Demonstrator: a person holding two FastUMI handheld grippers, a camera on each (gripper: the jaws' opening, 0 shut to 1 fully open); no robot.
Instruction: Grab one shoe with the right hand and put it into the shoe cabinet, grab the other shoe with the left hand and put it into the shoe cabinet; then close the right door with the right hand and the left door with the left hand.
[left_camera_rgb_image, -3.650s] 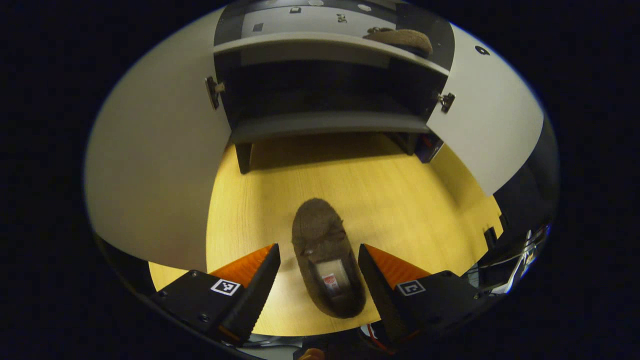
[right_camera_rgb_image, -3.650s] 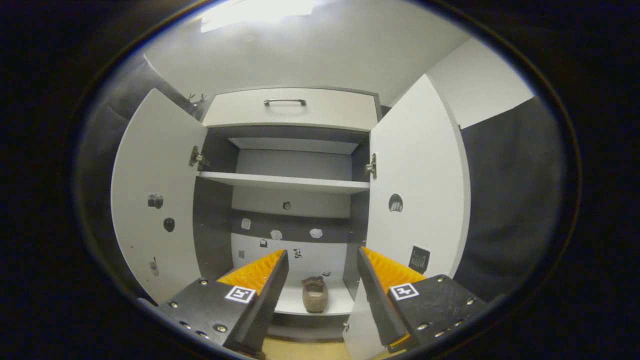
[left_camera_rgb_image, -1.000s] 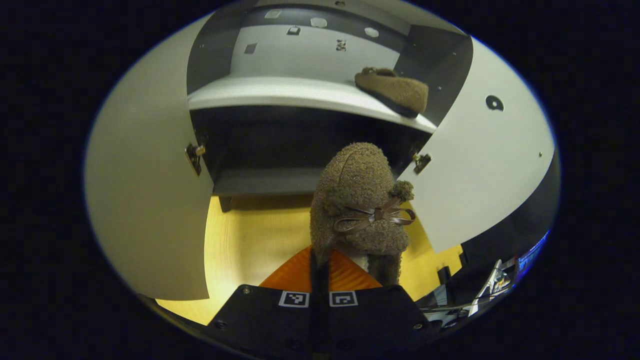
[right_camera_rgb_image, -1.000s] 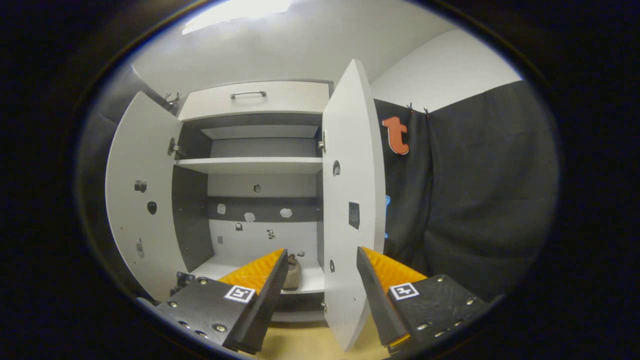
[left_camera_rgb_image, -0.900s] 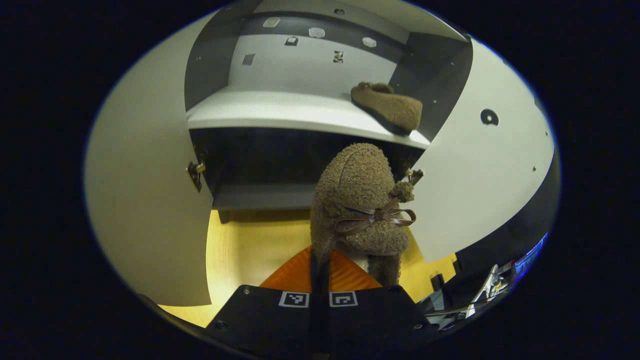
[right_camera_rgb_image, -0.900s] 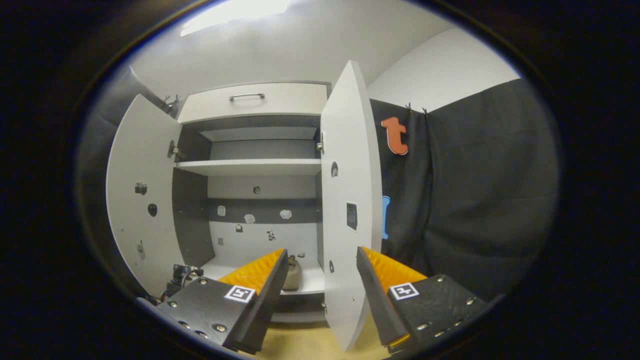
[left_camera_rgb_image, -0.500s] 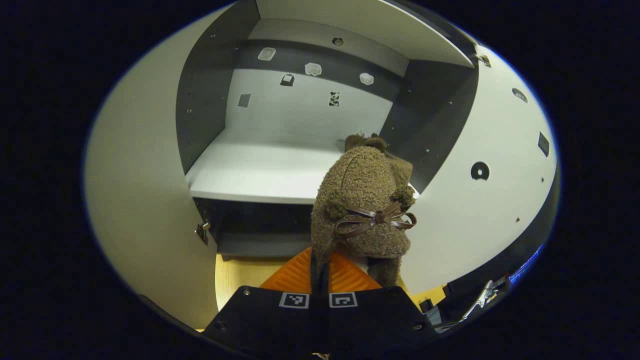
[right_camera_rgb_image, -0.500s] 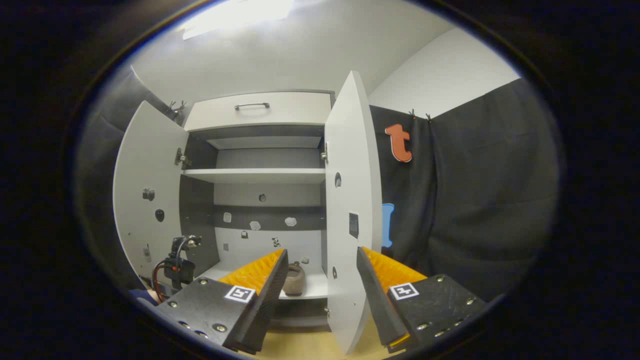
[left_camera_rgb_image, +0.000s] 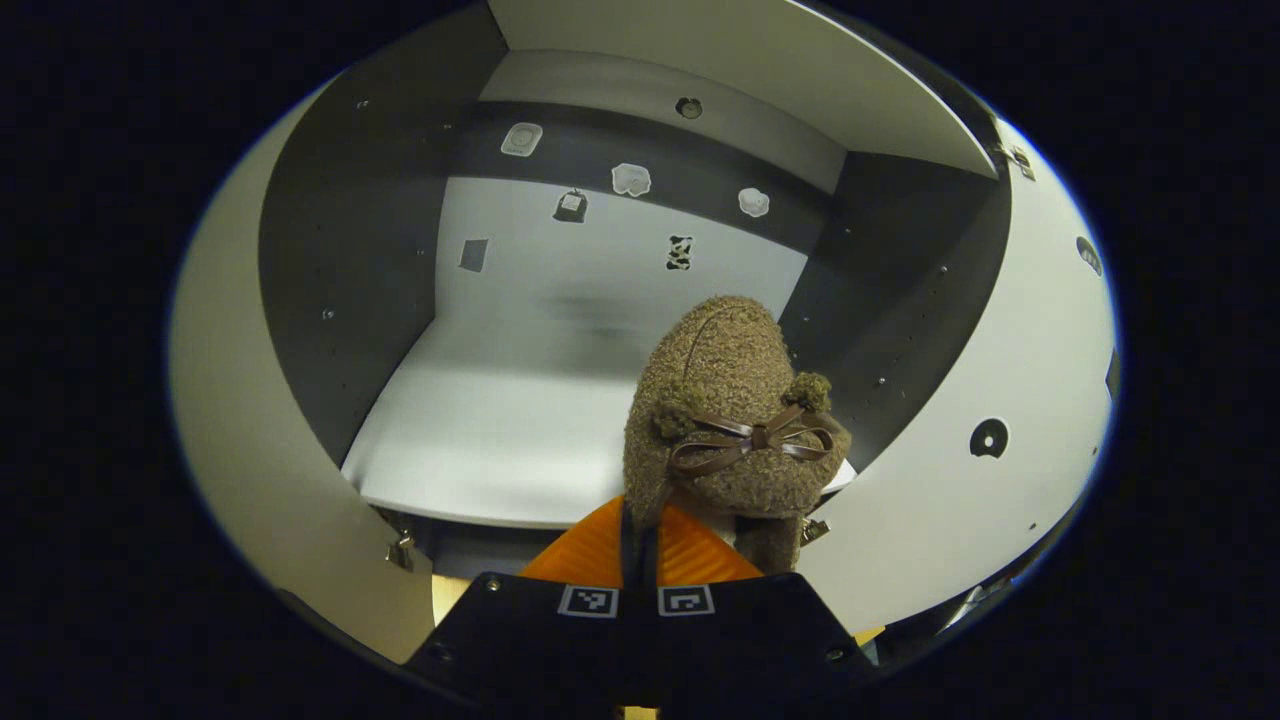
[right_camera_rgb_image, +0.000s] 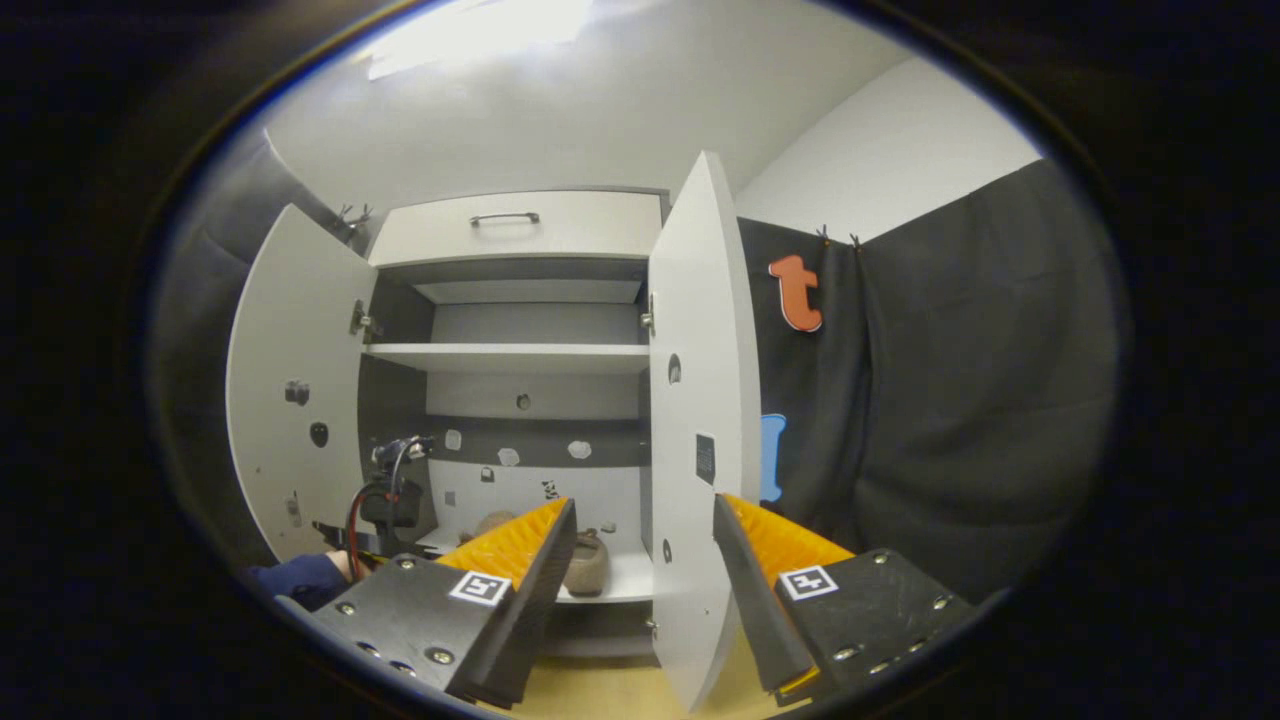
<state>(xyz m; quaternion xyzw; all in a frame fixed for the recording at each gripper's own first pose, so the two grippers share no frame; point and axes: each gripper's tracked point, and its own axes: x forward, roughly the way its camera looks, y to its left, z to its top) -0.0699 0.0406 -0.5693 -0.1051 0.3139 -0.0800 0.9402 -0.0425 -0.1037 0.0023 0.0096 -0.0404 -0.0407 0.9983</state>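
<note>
Left gripper view: the left gripper (left_camera_rgb_image: 640, 545) pinches the fuzzy brown slipper (left_camera_rgb_image: 735, 420) by its heel, toe pointing ahead over the white shelf (left_camera_rgb_image: 480, 450), ready for setting down.

Right gripper view: the right gripper (right_camera_rgb_image: 640, 560) (fingers spread, empty) waits before the right door (right_camera_rgb_image: 700, 420), the other slipper (right_camera_rgb_image: 585, 565) shelved beyond.

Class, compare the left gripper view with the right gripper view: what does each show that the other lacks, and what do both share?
Left gripper view: the left tool shut on the bow-trimmed shoe. Right gripper view: the open right tool, the drawer handle, the other shoe on the lower shelf. Both: that shelf and the back-wall stickers.
</note>
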